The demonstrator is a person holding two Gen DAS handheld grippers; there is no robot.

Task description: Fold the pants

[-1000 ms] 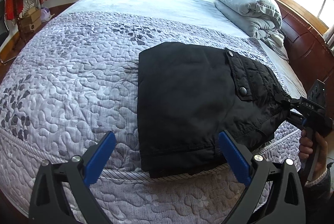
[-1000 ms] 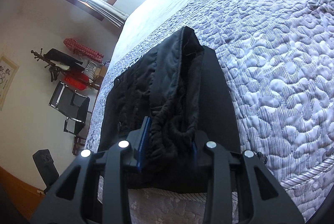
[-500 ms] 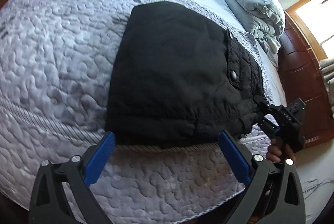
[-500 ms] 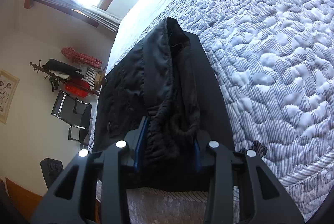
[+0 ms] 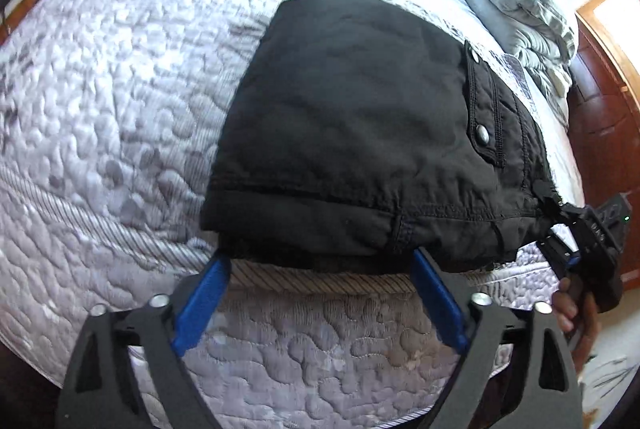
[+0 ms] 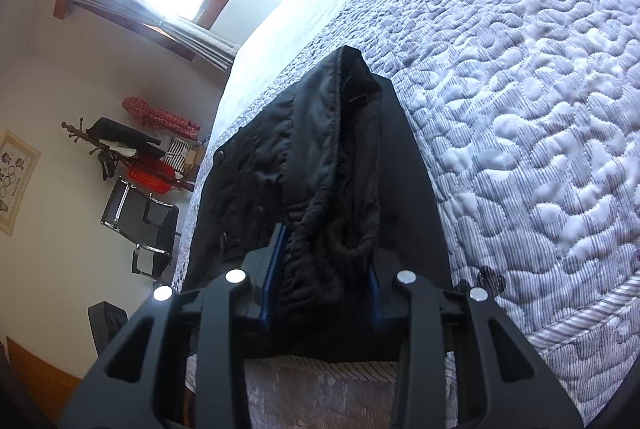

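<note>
Black folded pants (image 5: pixel 352 133) lie on the bed near its front edge, with a snap-button pocket on the right. My left gripper (image 5: pixel 320 269) is open, its blue fingertips right at the near hem of the pants, just under its edge. My right gripper (image 6: pixel 324 253) is shut on the bunched waistband end of the pants (image 6: pixel 328 189). It also shows in the left wrist view (image 5: pixel 560 225), pinching the right corner, held by a hand.
The quilted grey bedspread (image 5: pixel 100 117) covers the bed. Folded grey bedding and pillows (image 5: pixel 516 5) sit at the head, beside a wooden headboard (image 5: pixel 600 133). A coat rack and a black chair (image 6: pixel 140 221) stand by the wall under a window.
My left gripper has moved in toward the pants, so its open fingertips now reach the near hem. My right gripper keeps its hold on the waistband end.
</note>
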